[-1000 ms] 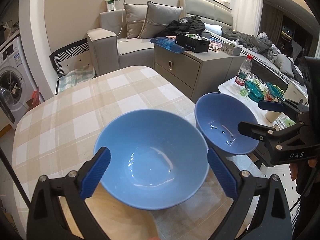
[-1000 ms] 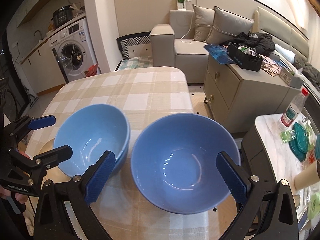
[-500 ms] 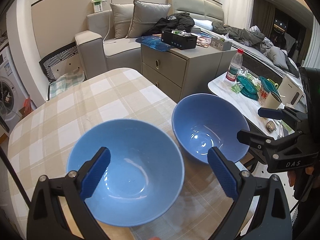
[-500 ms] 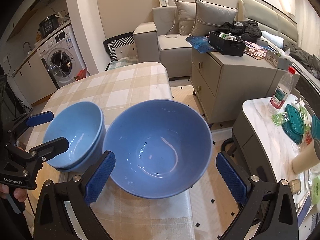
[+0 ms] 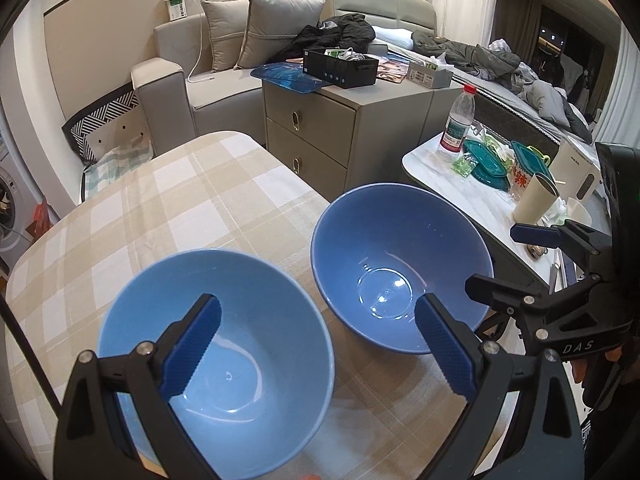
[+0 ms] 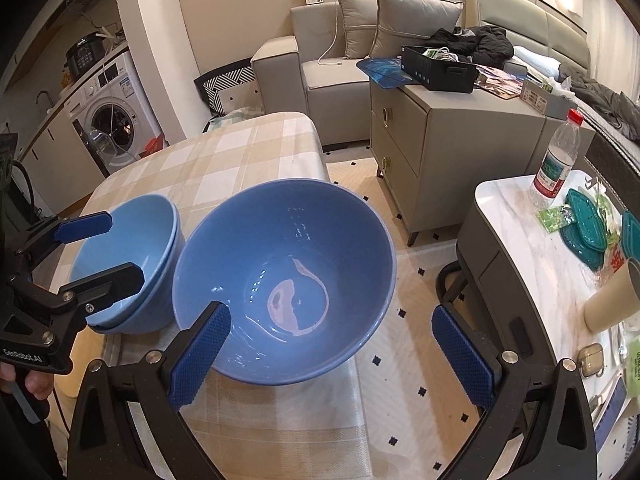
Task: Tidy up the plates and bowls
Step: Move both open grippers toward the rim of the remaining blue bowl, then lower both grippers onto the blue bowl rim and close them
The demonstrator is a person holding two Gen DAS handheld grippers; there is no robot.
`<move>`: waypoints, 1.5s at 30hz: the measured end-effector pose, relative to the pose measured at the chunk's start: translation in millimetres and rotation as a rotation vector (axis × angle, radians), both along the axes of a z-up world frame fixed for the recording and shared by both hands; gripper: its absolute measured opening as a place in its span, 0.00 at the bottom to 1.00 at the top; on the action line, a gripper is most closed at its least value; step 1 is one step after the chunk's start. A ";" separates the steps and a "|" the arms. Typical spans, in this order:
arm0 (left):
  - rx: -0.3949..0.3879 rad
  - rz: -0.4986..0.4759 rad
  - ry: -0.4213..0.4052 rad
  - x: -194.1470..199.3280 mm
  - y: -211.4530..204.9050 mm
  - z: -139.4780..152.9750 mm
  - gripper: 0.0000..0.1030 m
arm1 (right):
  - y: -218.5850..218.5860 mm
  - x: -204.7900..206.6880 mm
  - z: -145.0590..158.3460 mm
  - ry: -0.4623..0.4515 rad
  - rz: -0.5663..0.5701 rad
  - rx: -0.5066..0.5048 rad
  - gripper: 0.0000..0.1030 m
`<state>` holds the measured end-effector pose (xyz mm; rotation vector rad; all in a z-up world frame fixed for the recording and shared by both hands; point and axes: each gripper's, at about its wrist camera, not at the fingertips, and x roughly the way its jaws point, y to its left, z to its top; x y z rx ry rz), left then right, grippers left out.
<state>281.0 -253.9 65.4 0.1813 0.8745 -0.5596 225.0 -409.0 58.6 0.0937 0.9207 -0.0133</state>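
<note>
Blue bowls point(image 5: 400, 268) have slid lower-left in both frames since a second ago; left gripper point(image 5: 316, 344) and right gripper point(image 6: 328, 352) gape apart, so stacking still waits.

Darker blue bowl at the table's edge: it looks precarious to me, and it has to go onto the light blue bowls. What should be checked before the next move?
1. Right gripper open and holding nothing: ok, jaws wide.
2. Left gripper open and holding nothing: ok.
3. Darker blue bowl fully supported by the table: cannot tell; in the right wrist view its rim juts past the table edge.
4. Light blue stack nested evenly: ok, two bowls, one seated inside the other.
5. Both top bowls empty: ok.
6. Right gripper placed on the bowl's rim: not ok; the jaws do not straddle its wall.
</note>
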 end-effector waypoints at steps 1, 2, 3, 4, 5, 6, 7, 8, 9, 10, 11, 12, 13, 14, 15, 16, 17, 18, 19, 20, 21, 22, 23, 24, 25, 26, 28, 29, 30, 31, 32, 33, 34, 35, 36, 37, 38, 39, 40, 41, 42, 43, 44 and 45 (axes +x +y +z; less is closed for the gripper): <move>0.000 -0.002 0.003 0.9 -1.5 -0.6 0.96 | -1.0 0.5 -1.2 0.003 -0.002 0.001 0.99; 0.001 -0.006 0.005 1.8 -3.1 -1.3 0.96 | -2.1 0.9 -2.4 0.005 -0.003 0.004 0.99; 0.004 -0.007 0.008 3.2 -5.0 -2.4 0.96 | -3.0 1.0 -3.3 0.005 -0.004 0.007 0.99; 0.007 -0.008 0.010 4.3 -6.6 -3.1 0.96 | -4.0 1.4 -4.5 0.007 -0.004 0.010 0.99; 0.008 -0.009 0.013 5.8 -7.9 -4.0 0.96 | -5.1 2.0 -6.1 0.009 -0.004 0.013 0.99; 0.009 -0.009 0.017 7.7 -9.8 -4.8 0.96 | -6.0 2.2 -7.1 0.011 -0.003 0.015 0.99; 0.010 -0.009 0.021 9.4 -11.1 -5.5 0.96 | -6.8 2.7 -8.5 0.014 -0.002 0.017 0.99; 0.009 -0.009 0.025 11.0 -12.3 -6.1 0.96 | -7.6 3.2 -9.7 0.015 -0.001 0.019 0.99; 0.007 -0.008 0.029 12.8 -13.7 -6.5 0.96 | -8.6 3.5 -11.1 0.016 -0.002 0.022 0.99; 0.004 -0.007 0.033 14.6 -14.8 -6.8 0.96 | -9.4 3.8 -11.9 0.016 -0.002 0.025 0.99; 0.001 -0.009 0.037 16.1 -16.0 -7.2 0.96 | -10.4 4.2 -13.1 0.017 -0.002 0.029 0.99; -0.004 -0.011 0.038 17.7 -17.6 -7.4 0.95 | -11.3 4.3 -14.2 0.018 -0.003 0.032 0.99; -0.004 -0.012 0.038 18.8 -18.9 -7.6 0.95 | -12.2 4.7 -15.0 0.020 -0.003 0.034 0.99; -0.002 -0.012 0.037 20.4 -20.5 -8.2 0.95 | -13.4 5.2 -16.3 0.023 -0.004 0.037 0.99; 0.002 -0.014 0.036 21.2 -22.5 -8.7 0.95 | -14.1 5.7 -17.6 0.025 -0.005 0.040 0.99; 0.008 -0.017 0.033 21.9 -24.7 -9.4 0.95 | -14.7 6.3 -18.9 0.027 -0.005 0.044 0.99; 0.013 -0.019 0.032 22.6 -26.2 -10.2 0.95 | -15.5 6.9 -20.1 0.029 -0.005 0.047 0.99; 0.019 -0.018 0.032 23.9 -27.8 -11.4 0.95 | -16.0 7.6 -21.9 0.032 -0.005 0.049 0.99; 0.022 -0.017 0.033 25.0 -28.8 -12.5 0.95 | -16.1 8.0 -23.0 0.034 -0.005 0.050 0.99; 0.024 -0.016 0.035 26.4 -29.6 -13.6 0.95 | -15.8 8.4 -24.0 0.036 -0.004 0.051 0.99; 0.027 -0.015 0.039 28.1 -30.6 -14.9 0.95 | -15.7 9.3 -25.2 0.039 -0.003 0.052 0.99; 0.029 -0.016 0.043 29.3 -31.5 -16.1 0.95 | -15.5 9.9 -25.9 0.040 -0.003 0.053 0.99; 0.030 -0.017 0.047 30.4 -32.2 -17.3 0.95 | -15.1 10.6 -26.6 0.040 0.000 0.055 0.99; 0.031 -0.017 0.049 31.8 -32.9 -18.4 0.95 | -14.7 11.2 -27.3 0.041 0.003 0.056 0.99; 0.032 -0.017 0.051 32.7 -33.2 -19.2 0.95 | -14.5 12.1 -27.6 0.042 0.004 0.056 0.99; 0.032 -0.019 0.052 33.4 -33.8 -19.6 0.95 | -14.0 13.1 -28.2 0.043 0.005 0.056 0.99; 0.031 -0.023 0.051 34.9 -35.5 -20.2 0.95 | -14.0 15.1 -28.9 0.044 0.007 0.057 0.99; 0.030 -0.026 0.049 35.5 -36.2 -20.2 0.95 | -13.8 15.8 -29.0 0.044 0.008 0.057 0.99; 0.029 -0.029 0.049 36.3 -37.5 -20.1 0.95 | -13.7 16.6 -29.4 0.044 0.009 0.057 0.99; 0.029 -0.033 0.049 36.8 -38.7 -20.1 0.95 | -14.0 16.5 -29.5 0.043 0.010 0.058 0.99; 0.030 -0.037 0.049 37.4 -40.1 -20.4 0.95 | -14.4 17.2 -29.8 0.044 0.007 0.059 0.99; 0.034 -0.039 0.046 38.0 -41.7 -20.7 0.95 | -15.0 17.4 -30.1 0.044 0.006 0.060 0.99; 0.034 -0.042 0.044 38.6 -43.1 -20.9 0.94 | -15.5 17.4 -30.5 0.045 0.005 0.060 0.99; 0.034 -0.046 0.045 39.3 -44.5 -21.2 0.94 | -15.7 17.5 -30.9 0.046 0.004 0.060 0.99; 0.034 -0.050 0.047 40.5 -46.0 -22.0 0.94 | -15.8 18.1 -31.6 0.048 0.003 0.059 0.99; 0.037 -0.051 0.049 41.7 -47.0 -23.0 0.94 | -15.9 19.2 -32.4 0.052 0.004 0.057 0.99; 0.040 -0.052 0.049 42.3 -47.9 -23.8 0.94 | -15.9 20.1 -33.1 0.055 0.002 0.052 0.99; 0.044 -0.053 0.048 43.2 -48.6 -25.1 0.94 | -16.3 20.8 -33.1 0.055 0.001 0.051 0.99; 0.046 -0.055 0.050 44.0 -49.0 -26.1 0.94 | -16.7 21.7 -33.2 0.055 0.000 0.053 0.99; 0.047 -0.057 0.052 44.7 -49.6 -26.9 0.94 | -16.8 22.3 -33.4 0.056 0.000 0.054 0.99; 0.047 -0.060 0.053 45.7 -50.4 -27.7 0.94 | -17.0 22.9 -33.5 0.056 -0.001 0.054 0.99; 0.047 -0.062 0.053 46.2 -51.0 -28.0 0.93 | -17.1 23.0 -33.6 0.057 0.000 0.052 0.99; 0.047 -0.063 0.055 47.3 -51.8 -28.5 0.92 | -17.5 23.6 -33.7 0.059 0.000 0.051 0.99; 0.045 -0.064 0.056 48.3 -52.6 -28.6 0.92 | -18.0 24.3 -33.8 0.060 0.000 0.053 0.99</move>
